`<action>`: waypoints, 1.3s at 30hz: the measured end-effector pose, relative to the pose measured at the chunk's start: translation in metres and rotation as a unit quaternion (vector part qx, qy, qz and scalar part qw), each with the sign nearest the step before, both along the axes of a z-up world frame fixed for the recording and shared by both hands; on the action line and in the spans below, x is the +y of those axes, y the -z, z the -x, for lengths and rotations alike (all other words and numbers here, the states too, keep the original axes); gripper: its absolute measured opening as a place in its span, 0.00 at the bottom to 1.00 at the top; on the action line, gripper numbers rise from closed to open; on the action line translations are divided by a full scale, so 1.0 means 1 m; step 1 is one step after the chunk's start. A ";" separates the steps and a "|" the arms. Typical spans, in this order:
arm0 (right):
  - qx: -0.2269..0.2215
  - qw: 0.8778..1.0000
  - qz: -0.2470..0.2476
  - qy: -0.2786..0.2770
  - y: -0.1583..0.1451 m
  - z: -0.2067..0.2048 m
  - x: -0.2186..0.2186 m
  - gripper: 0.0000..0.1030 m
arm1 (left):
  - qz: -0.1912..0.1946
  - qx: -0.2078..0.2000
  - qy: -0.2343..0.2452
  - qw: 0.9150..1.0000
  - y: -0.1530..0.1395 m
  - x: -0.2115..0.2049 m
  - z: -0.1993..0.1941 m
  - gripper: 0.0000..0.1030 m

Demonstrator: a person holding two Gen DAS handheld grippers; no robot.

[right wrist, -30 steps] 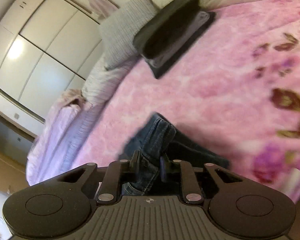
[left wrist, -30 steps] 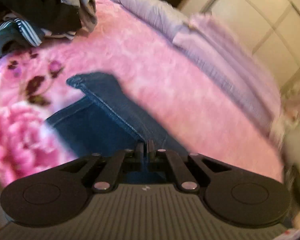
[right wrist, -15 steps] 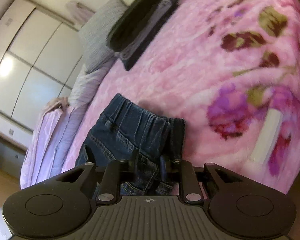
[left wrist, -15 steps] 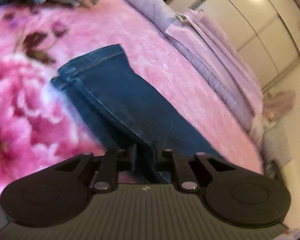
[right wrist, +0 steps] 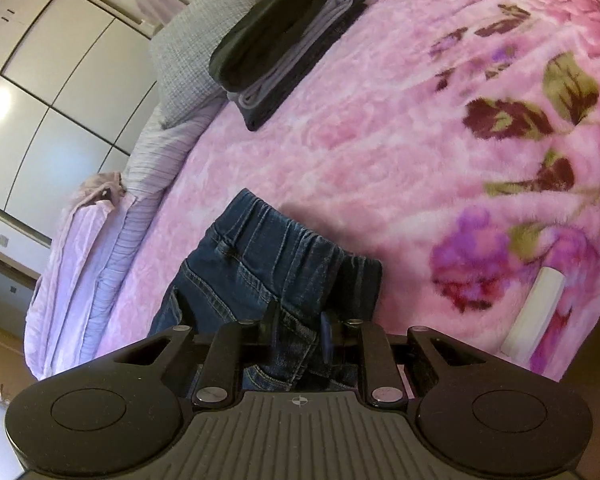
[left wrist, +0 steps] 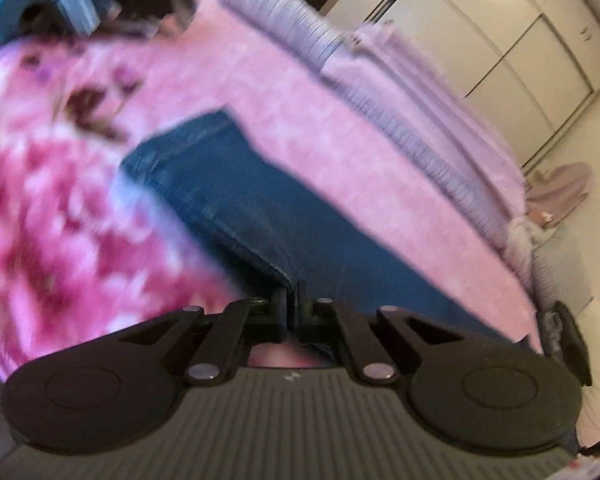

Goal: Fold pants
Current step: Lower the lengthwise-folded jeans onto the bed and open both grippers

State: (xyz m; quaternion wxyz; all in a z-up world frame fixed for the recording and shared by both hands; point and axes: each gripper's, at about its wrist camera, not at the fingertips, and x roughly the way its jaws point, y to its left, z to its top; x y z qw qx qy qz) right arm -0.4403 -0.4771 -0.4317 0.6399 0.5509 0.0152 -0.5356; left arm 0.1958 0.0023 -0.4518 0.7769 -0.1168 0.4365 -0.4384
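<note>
Lying on the pink floral blanket (right wrist: 380, 152), the jeans (right wrist: 268, 264) are doubled lengthwise with the legs stacked (the cross folds remain to be made). The right gripper (right wrist: 298, 332) pinches bunched denim below the waistband, while the left gripper (left wrist: 291, 300) is closed tight on the leg edge (left wrist: 260, 256).

Home bedroom: bed with pink floral blanket (right wrist: 380, 152), pillow (right wrist: 184, 60), wardrobe (right wrist: 48, 80) (white doors).
</note>
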 end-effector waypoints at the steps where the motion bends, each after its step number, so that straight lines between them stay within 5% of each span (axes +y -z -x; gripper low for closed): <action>1: -0.001 1.000 -0.003 0.000 0.000 0.000 -0.001 0.16 | 0.004 0.007 -0.006 1.000 0.002 0.002 0.000 0.02; 5: -0.025 0.999 0.031 0.002 -0.009 0.005 0.008 0.15 | 0.019 -0.014 -0.003 1.000 -0.011 0.001 0.000 0.01; 9: 0.012 1.000 0.006 -0.002 0.012 -0.001 0.005 0.15 | -0.022 -0.028 0.004 0.999 0.000 -0.006 0.002 0.03; 17: -0.014 0.999 0.034 0.018 0.013 0.003 0.016 0.15 | -0.035 -0.045 0.002 0.998 -0.002 -0.008 0.007 0.03; 21: 0.023 0.993 0.114 0.024 -0.012 -0.007 0.044 0.15 | -0.040 -0.052 -0.001 0.998 -0.003 -0.011 0.010 0.03; 23: 0.058 0.995 0.074 0.022 0.001 -0.013 0.039 0.15 | -0.040 -0.053 -0.001 0.998 -0.002 -0.011 0.010 0.03; 26: 0.040 0.998 0.045 0.034 0.025 -0.007 0.034 0.16 | -0.047 -0.063 0.002 0.997 -0.003 -0.013 0.012 0.03; 28: 0.045 0.998 0.031 0.036 0.016 -0.009 0.034 0.21 | -0.058 -0.070 0.005 0.996 -0.005 -0.016 0.013 0.04; 30: 0.081 0.996 0.006 0.044 0.003 -0.013 0.039 0.48 | -0.073 -0.079 0.009 0.994 -0.010 -0.019 0.014 0.06; 31: 0.109 0.993 0.007 0.046 -0.006 -0.018 0.046 0.50 | -0.082 -0.083 0.011 0.993 -0.013 -0.020 0.016 0.06; 35: 0.223 0.974 0.025 0.004 -0.032 -0.049 0.085 0.57 | -0.142 -0.147 0.033 0.978 -0.036 -0.022 0.040 0.21; 39: 0.255 0.962 0.072 -0.058 -0.050 -0.086 0.139 0.59 | -0.186 -0.204 0.085 0.957 -0.061 -0.015 0.077 0.38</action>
